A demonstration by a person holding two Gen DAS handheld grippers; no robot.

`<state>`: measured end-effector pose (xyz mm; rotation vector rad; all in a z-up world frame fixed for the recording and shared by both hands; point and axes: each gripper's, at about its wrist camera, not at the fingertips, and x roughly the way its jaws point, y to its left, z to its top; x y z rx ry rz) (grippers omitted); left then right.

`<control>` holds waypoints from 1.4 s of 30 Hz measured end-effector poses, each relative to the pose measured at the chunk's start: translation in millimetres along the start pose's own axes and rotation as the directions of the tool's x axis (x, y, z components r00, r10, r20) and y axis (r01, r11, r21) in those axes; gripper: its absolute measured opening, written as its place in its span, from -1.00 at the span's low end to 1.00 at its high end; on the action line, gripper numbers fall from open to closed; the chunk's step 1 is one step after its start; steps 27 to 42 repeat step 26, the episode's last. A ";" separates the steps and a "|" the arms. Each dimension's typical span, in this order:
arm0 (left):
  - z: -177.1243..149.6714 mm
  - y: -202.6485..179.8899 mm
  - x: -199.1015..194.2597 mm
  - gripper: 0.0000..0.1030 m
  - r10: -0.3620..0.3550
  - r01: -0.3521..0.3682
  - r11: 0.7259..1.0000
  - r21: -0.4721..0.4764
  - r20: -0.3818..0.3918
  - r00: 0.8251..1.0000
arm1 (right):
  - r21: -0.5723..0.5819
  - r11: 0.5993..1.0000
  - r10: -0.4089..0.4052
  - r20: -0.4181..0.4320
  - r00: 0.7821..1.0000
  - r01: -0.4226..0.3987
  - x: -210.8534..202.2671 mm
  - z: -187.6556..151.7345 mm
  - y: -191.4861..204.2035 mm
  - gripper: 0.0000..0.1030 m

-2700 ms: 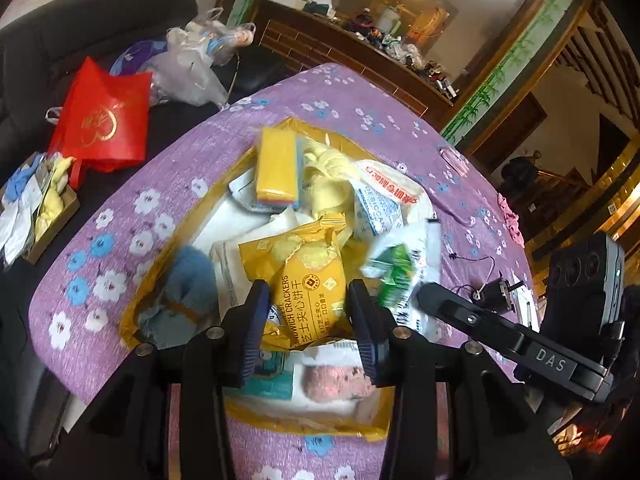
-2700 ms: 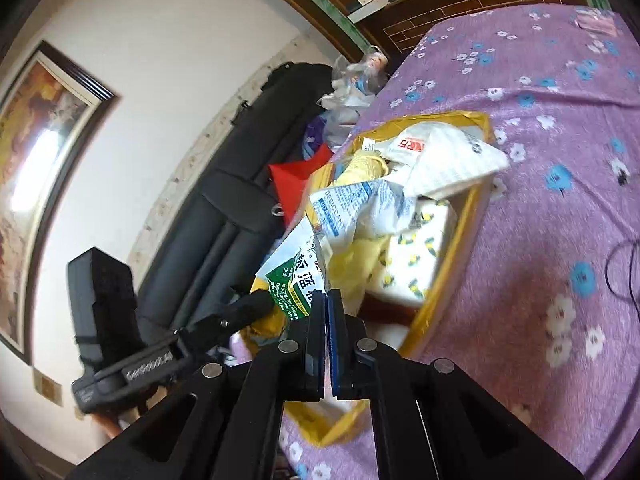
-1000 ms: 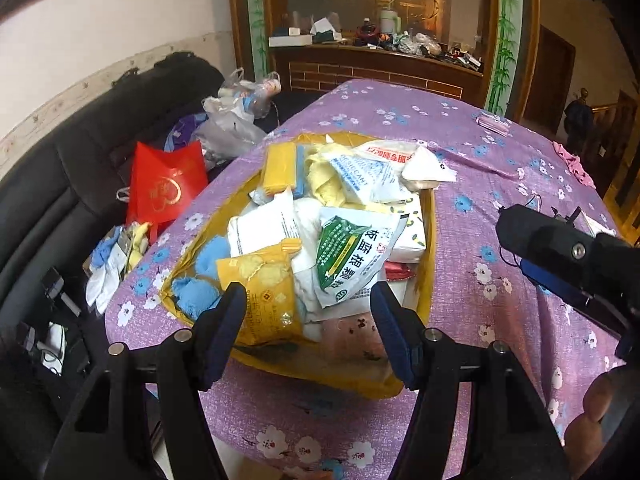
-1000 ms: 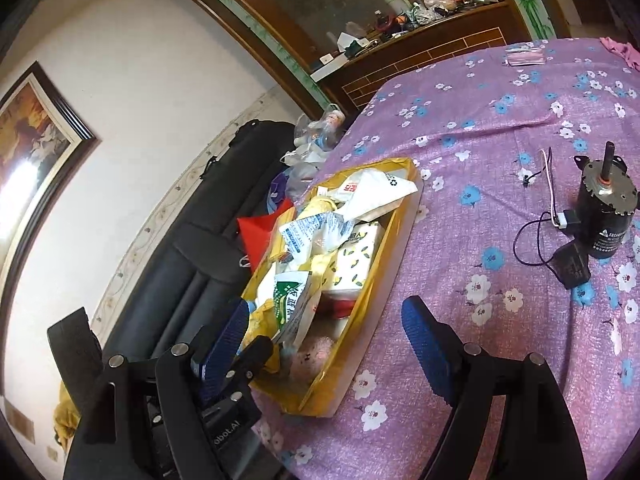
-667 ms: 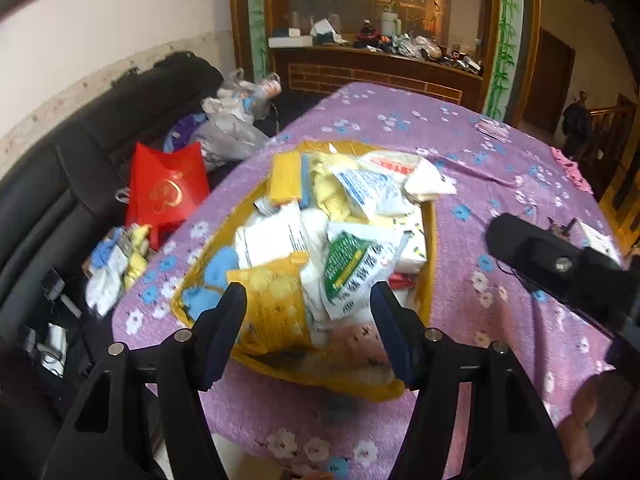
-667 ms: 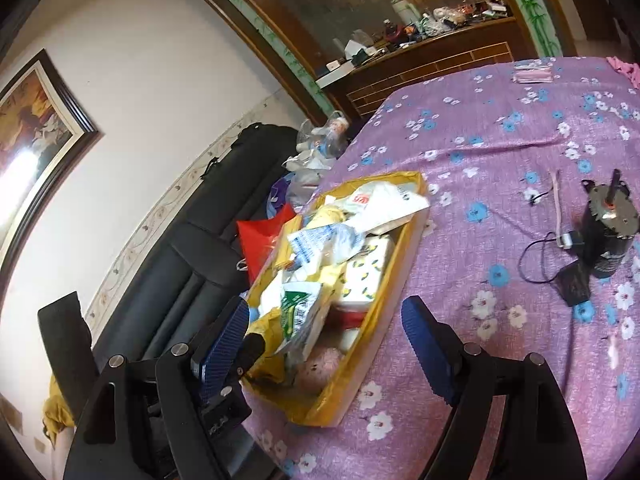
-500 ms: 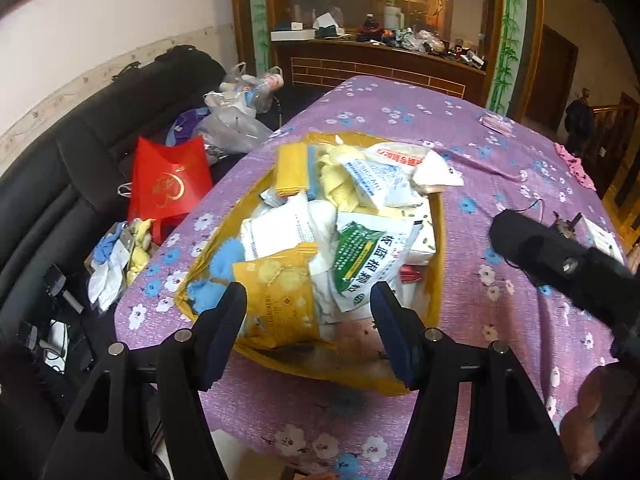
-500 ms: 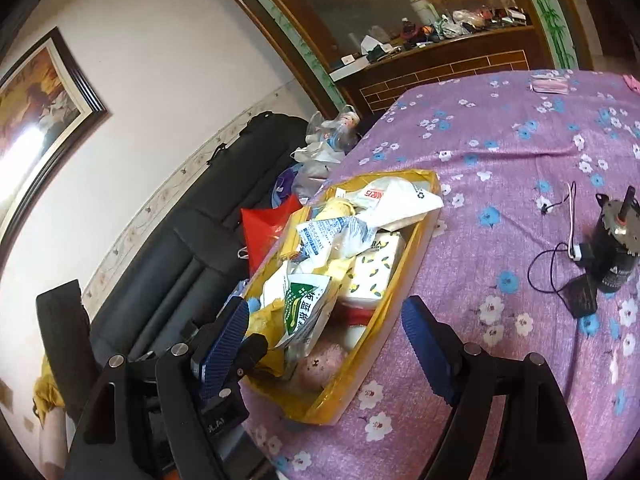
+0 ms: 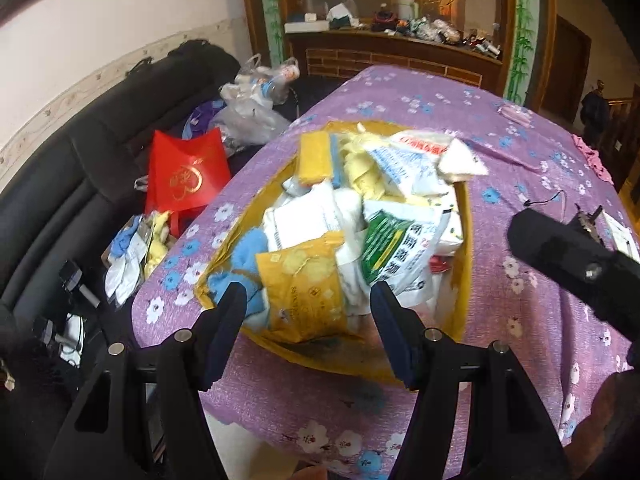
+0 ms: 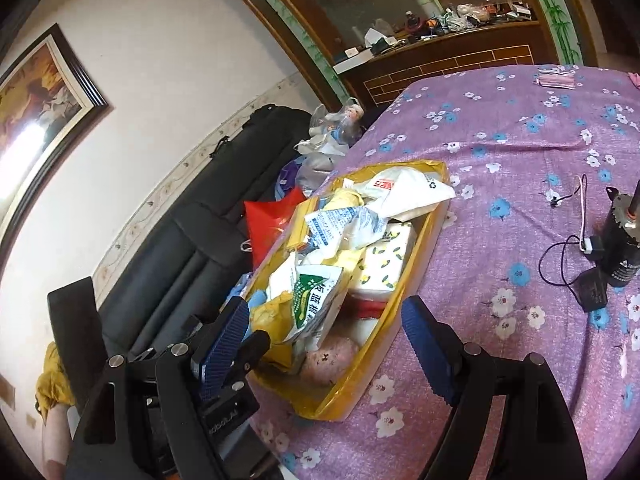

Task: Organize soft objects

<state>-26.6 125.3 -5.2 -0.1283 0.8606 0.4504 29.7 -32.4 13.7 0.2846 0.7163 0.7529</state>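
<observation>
A yellow tray full of soft packets sits near the left edge of the purple flowered table. In it lie a yellow cracker bag, a green-and-white pouch, a blue fluffy item, a yellow sponge, a lemon-print tissue pack and a pink plush. My left gripper is open and empty, above the tray's near end. My right gripper is open and empty, just in front of the tray's near end.
A black motor with cable and plug stands on the table's right part. A black sofa with a red bag and plastic bags lies left of the table. A wooden counter is behind.
The right gripper let go of the green-and-white pouch, which now lies in the tray, and opened wide. Both grippers drew back from the tray, and the left one opened wider.
</observation>
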 end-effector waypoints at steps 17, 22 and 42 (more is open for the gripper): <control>-0.9 17.5 6.2 0.24 0.025 -0.025 0.999 -0.030 0.004 1.000 | -0.023 0.999 -0.035 -0.007 0.999 0.035 2.2 -1.9 19.0 0.56; -2.5 12.4 2.9 0.24 0.020 -0.020 1.000 -0.009 0.009 1.000 | -0.016 0.999 -0.039 -0.017 0.999 0.039 4.0 -0.4 20.2 0.56; -2.9 10.9 7.5 0.24 0.036 -0.036 0.999 0.008 0.011 0.999 | -0.019 0.999 -0.042 -0.015 0.999 0.042 3.3 -2.2 19.3 0.56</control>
